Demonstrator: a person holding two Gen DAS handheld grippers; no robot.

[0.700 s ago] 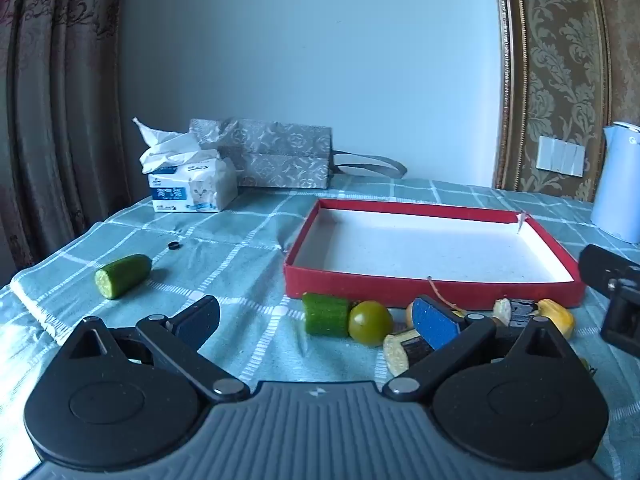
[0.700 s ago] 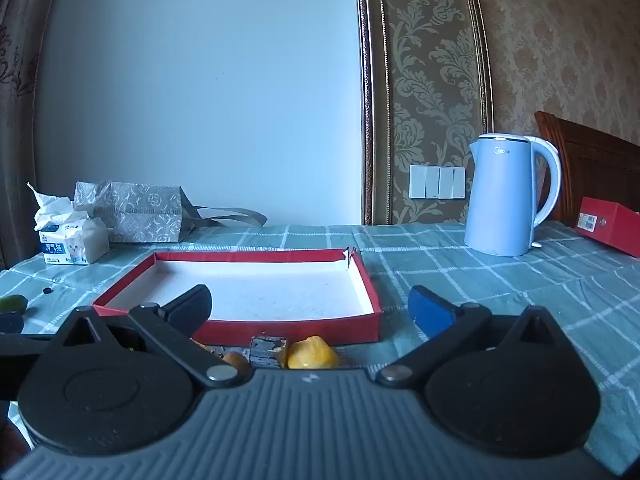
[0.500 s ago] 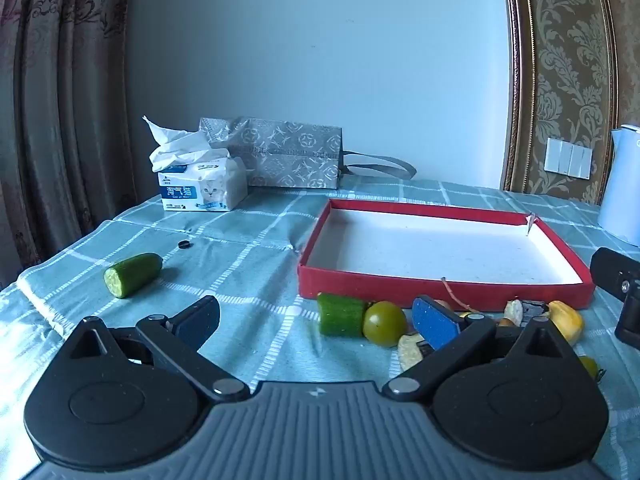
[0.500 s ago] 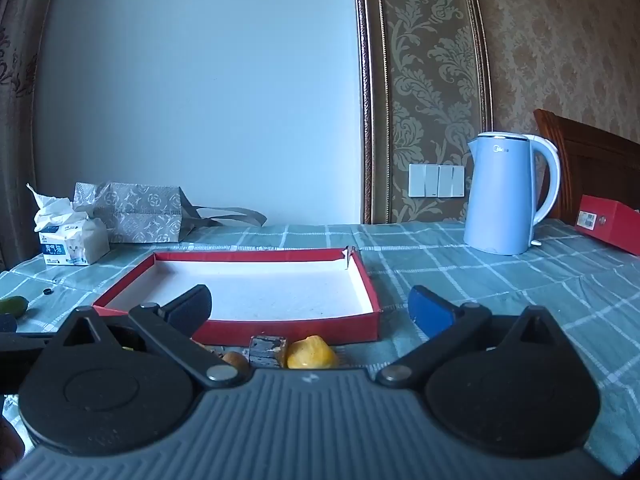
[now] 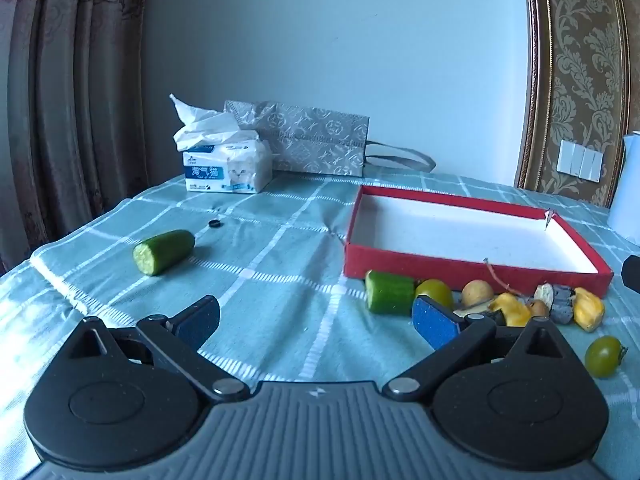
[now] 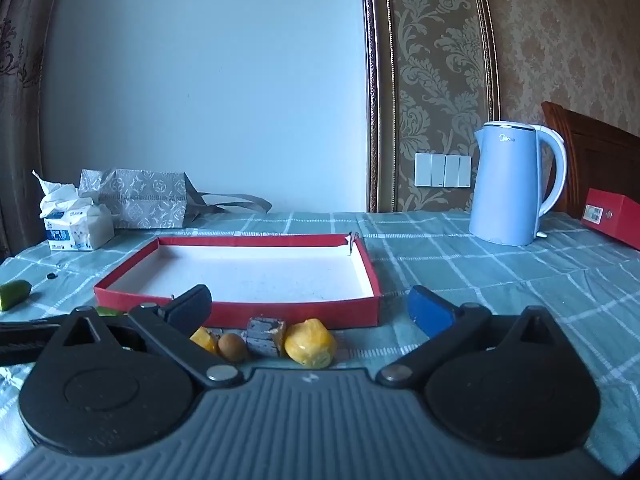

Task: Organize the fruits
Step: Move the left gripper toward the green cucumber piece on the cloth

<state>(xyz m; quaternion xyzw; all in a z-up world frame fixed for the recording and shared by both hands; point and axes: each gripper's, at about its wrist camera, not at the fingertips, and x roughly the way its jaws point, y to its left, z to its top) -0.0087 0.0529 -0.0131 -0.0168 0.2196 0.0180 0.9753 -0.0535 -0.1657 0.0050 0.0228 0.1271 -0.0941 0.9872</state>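
Note:
A shallow red tray [image 5: 472, 271] with a white inside lies on the checked cloth; it also shows in the right wrist view [image 6: 240, 310]. Along its near wall lie a cucumber piece [image 5: 389, 293], a green tomato [image 5: 434, 291], a small brown fruit [image 5: 477, 292], yellow pieces [image 5: 587, 309] and a dark chunk [image 5: 562, 307]. Another green tomato [image 5: 605, 356] lies nearer, and a second cucumber piece [image 5: 163, 251] lies far left. My left gripper [image 5: 316, 322] is open and empty, left of the pile. My right gripper [image 6: 308, 310] is open and empty, just before a yellow piece [image 6: 310, 343] and a dark chunk [image 6: 265, 336].
A tissue pack [image 5: 226, 166] and a grey patterned bag [image 5: 316, 144] stand at the back left. A blue kettle [image 6: 510, 184] stands at the back right beside a red box [image 6: 614, 216]. A small black cap [image 5: 215, 223] lies near the left cucumber.
My left gripper has pulled back and swung left, so the fruit pile now sits to its right. The right gripper has barely moved. Both stay open.

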